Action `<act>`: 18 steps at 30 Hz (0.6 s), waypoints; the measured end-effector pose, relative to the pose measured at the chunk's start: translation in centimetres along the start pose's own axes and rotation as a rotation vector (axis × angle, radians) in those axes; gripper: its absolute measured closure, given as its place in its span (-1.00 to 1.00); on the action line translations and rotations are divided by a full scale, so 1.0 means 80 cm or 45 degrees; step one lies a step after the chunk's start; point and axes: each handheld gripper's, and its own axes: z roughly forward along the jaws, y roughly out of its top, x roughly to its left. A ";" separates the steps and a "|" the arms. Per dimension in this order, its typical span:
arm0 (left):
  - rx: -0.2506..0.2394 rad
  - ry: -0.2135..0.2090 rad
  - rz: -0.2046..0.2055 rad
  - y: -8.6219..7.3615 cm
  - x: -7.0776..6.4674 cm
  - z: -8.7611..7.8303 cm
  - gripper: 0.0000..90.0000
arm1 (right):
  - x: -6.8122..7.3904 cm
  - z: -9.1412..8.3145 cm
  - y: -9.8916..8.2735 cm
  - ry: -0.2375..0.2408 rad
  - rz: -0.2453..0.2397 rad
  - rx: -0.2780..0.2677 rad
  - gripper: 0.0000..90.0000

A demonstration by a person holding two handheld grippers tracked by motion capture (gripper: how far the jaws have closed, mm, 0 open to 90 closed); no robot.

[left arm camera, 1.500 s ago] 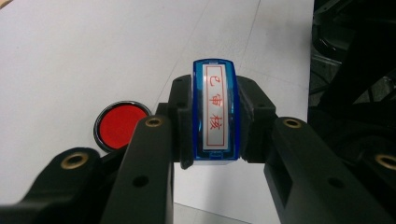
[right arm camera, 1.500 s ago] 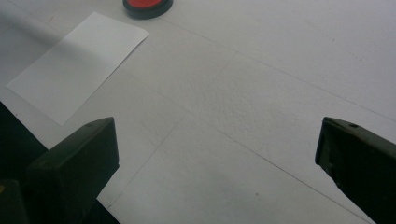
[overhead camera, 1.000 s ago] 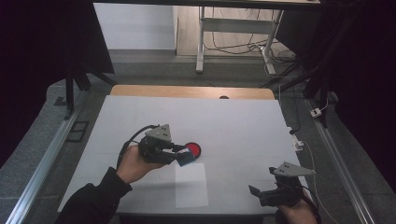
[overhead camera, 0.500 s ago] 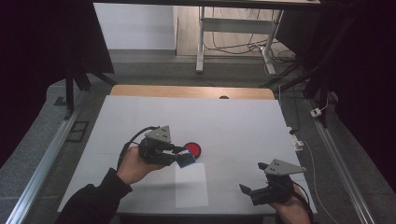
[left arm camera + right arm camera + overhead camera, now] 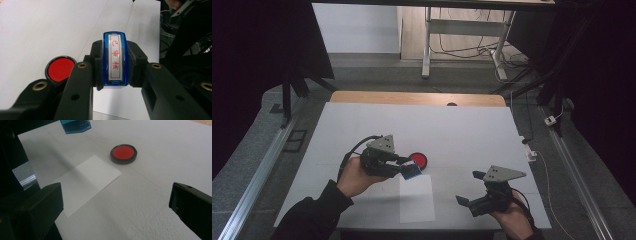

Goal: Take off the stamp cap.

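Right tongs (image 5: 472, 192) slid left toward the paper (image 5: 417, 197) w/ jaws spread, left tongs (image 5: 404, 167) pinching the blue stamp (image 5: 115, 58) above paper by the ink pad (image 5: 418, 160), so stamping's prob still left.

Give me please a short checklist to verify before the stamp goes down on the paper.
1. Left claw shut firmly on the blue stamp: ok, both jaws press its sides.
2. Stamp above the sheet of paper: not ok, in the high view it hangs near the sheet's upper edge, beside the red ink pad.
3. Stamp face inked: cannot tell, the underside is hidden.
4. Ink pad uncovered: ok, its red surface shows.
5. Paper flat on the table: ok.
6. Right claw away from the paper: ok, it is open and empty, right of the sheet.
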 end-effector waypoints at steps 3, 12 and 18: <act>-0.003 -0.001 0.000 0.000 0.000 0.000 0.56 | 0.001 0.006 0.003 0.018 -0.003 -0.005 -1.00; -0.009 -0.005 0.001 0.001 0.000 -0.003 0.56 | 0.009 0.030 0.015 0.072 -0.028 0.032 -1.00; -0.015 -0.009 0.006 0.001 0.001 -0.004 0.56 | 0.011 0.044 0.021 0.096 -0.048 0.053 -1.00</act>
